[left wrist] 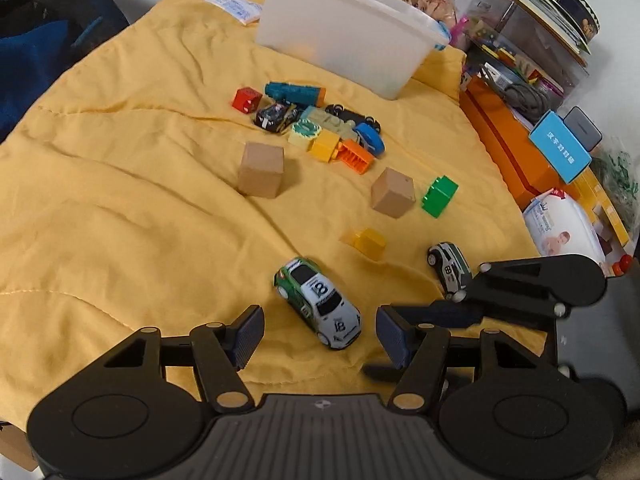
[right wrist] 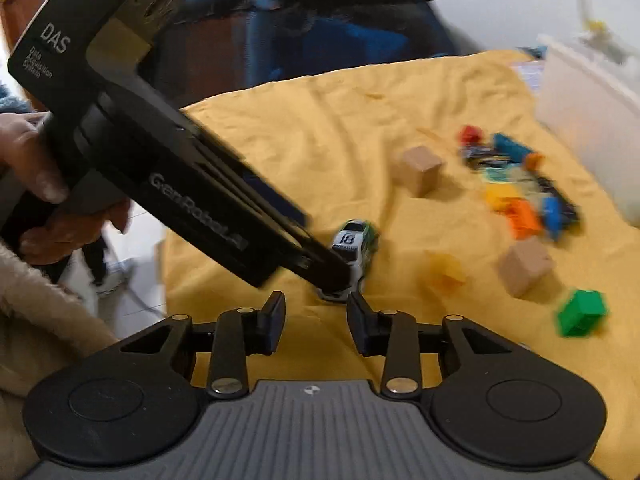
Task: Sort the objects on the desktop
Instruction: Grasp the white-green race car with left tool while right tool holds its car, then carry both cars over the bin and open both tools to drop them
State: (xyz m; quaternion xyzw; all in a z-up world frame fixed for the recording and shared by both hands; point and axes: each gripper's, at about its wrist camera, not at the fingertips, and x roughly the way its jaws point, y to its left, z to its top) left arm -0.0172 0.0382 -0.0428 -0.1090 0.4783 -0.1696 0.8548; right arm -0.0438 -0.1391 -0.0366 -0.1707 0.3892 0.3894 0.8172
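A green and white toy car (left wrist: 318, 302) marked 18 lies on the yellow cloth (left wrist: 120, 200), just ahead of and between the fingers of my open left gripper (left wrist: 320, 336). A second green and white car (left wrist: 449, 268) lies to its right, beside the tip of my right gripper (left wrist: 460, 308). In the right wrist view my right gripper (right wrist: 316, 322) is open and empty. There the left gripper's black body (right wrist: 168, 184) reaches down to the first car (right wrist: 354, 246). Two brown cubes (left wrist: 262, 170), (left wrist: 392, 193), a green brick (left wrist: 439, 196), a yellow brick (left wrist: 369, 243) and a pile of bricks and cars (left wrist: 320, 124) lie further off.
A translucent white bin (left wrist: 348, 32) stands at the back of the cloth. Orange boxes (left wrist: 508, 148), a blue box (left wrist: 560, 146), a wipes pack (left wrist: 560, 224) and stacked clutter line the right side. A dark blue bag (left wrist: 44, 48) is at the far left.
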